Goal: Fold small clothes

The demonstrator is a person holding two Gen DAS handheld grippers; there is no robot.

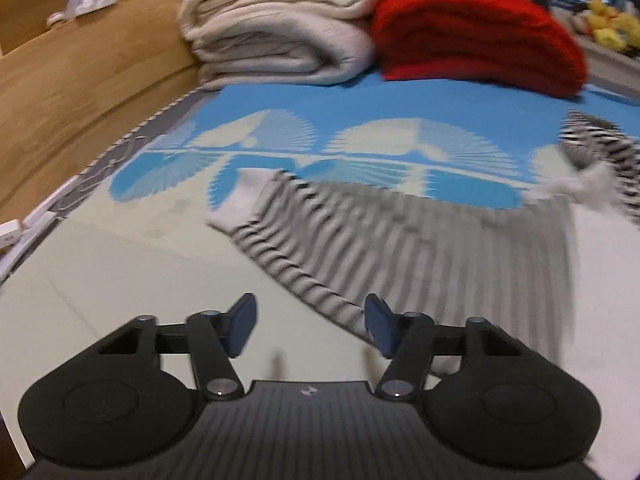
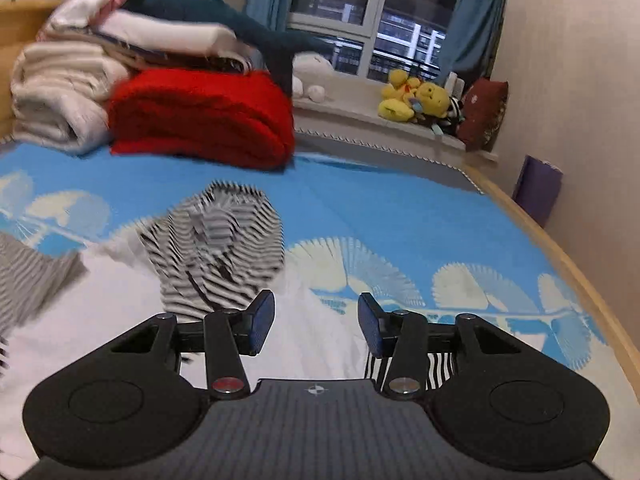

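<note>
Your left gripper is released, empty, hovering low over the bed with the striped shirt spread flat just ahead, its near edge running between the fingers. Your right gripper is likewise released and empty; the shirt's bunched end lies just ahead to its left. Expect light, limp knit that sags and drags on the sheet rather than holding shape. Pinch at a hem or cuff, through both layers, not mid-panel, or it will likely slide and wrinkle.
</note>
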